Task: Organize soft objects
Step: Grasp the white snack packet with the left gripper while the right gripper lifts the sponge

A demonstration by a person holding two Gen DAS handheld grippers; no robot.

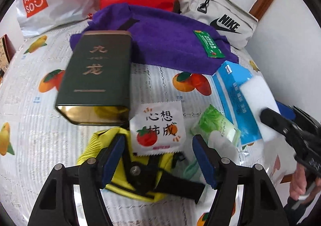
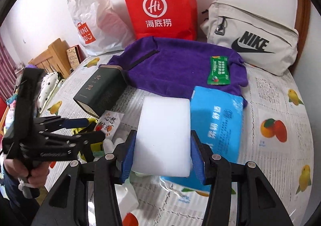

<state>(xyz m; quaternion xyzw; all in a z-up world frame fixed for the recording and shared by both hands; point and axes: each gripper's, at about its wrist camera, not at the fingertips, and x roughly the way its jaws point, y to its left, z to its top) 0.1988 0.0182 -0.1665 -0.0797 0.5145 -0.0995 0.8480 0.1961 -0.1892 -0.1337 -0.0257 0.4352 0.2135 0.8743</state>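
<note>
The right gripper (image 2: 161, 152) clamps the white sponge block (image 2: 164, 135), lifted near the blue tissue pack (image 2: 217, 123). The left gripper (image 1: 158, 157) hangs empty, jaws wide, over the white sachet (image 1: 158, 127) and yellow pouch (image 1: 120, 165). Closing there probably snags both, though blur obscures it.

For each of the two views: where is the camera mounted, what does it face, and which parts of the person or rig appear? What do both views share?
Left wrist: sits on the left gripper, looking down at a yellow pouch and dark green tin; the right gripper and a hand show at right.
Right wrist: sits on the right gripper, which clamps a white foam block; the left gripper shows at left.
Shared: tin, purple towel, blue tissue pack, red bag.
</note>
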